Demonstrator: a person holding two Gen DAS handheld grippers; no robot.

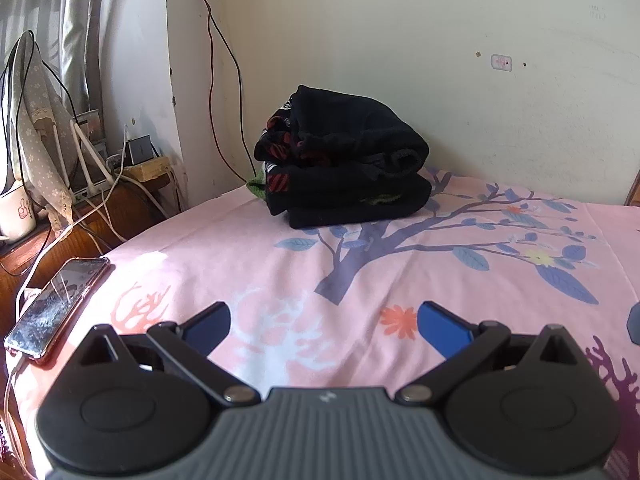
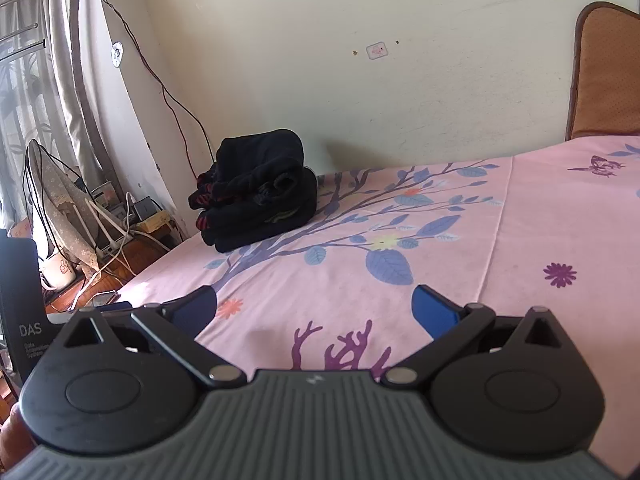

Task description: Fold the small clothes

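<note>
A stack of folded black clothes [image 1: 344,168] with red and green trim sits on the pink flowered bedsheet [image 1: 280,264] near the far wall. The same pile of black clothes [image 2: 256,200] shows at the left of the right wrist view, on the bedsheet [image 2: 520,216]. My left gripper [image 1: 324,328] hovers low over the sheet, well short of the stack, open with nothing between its blue pads. My right gripper [image 2: 314,312] is likewise open and empty, to the right of the stack and apart from it.
A phone [image 1: 56,308] with a cracked screen lies on the bed's left edge. Beyond it a wooden side table [image 1: 100,220] carries cables, a router, a mug [image 1: 16,212] and a covered fan. A padded headboard [image 2: 604,76] stands at far right.
</note>
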